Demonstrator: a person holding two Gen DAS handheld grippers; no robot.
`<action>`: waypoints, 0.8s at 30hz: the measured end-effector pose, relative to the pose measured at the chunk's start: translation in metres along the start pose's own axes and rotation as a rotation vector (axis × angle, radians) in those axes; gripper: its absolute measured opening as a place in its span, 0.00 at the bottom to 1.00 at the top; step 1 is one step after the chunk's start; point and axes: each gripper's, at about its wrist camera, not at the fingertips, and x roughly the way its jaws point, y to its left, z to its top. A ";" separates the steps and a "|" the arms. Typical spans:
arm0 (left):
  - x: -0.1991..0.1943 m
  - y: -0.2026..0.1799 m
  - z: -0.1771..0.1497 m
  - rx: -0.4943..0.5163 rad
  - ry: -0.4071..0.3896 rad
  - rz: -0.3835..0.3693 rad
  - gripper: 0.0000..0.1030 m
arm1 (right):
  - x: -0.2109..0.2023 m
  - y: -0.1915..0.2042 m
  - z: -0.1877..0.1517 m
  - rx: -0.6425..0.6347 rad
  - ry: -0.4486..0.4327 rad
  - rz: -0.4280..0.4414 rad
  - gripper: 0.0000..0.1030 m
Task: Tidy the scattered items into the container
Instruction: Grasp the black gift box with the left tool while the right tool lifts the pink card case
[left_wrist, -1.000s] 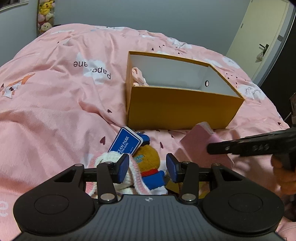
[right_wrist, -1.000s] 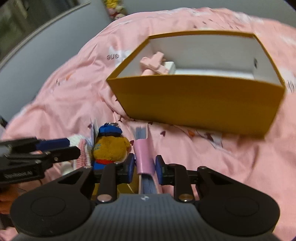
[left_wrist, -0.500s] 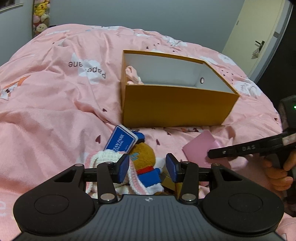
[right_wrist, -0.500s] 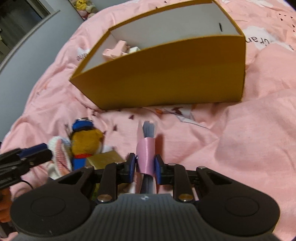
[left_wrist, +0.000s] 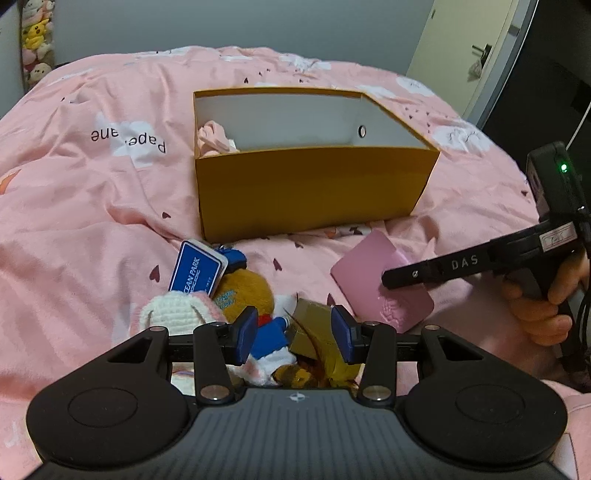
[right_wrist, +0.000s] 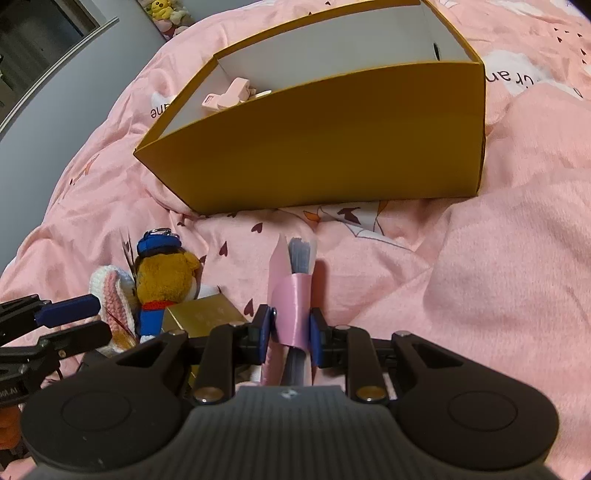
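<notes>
My right gripper (right_wrist: 290, 328) has its jaws closed on the pink notebook (right_wrist: 291, 295), edge-on, just above the bed (right_wrist: 480, 258) in front of the yellow box (right_wrist: 332, 140). It looks light and flat but may flop open, so I judge a hold near the spine safest. My left gripper (left_wrist: 293, 334) hangs with its jaws apart, gripping nothing, over the plush bear (left_wrist: 243, 291), which looks soft and squashy; I would take it round the body.
</notes>
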 end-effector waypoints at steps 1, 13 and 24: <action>-0.001 0.001 0.000 -0.005 0.011 -0.003 0.49 | 0.000 0.000 0.000 0.001 0.000 0.000 0.23; -0.039 0.005 -0.018 0.085 0.117 0.012 0.49 | 0.000 0.000 -0.001 -0.018 -0.007 -0.008 0.24; -0.019 0.033 -0.039 -0.013 0.202 0.037 0.62 | 0.000 0.004 -0.004 -0.047 -0.014 -0.024 0.24</action>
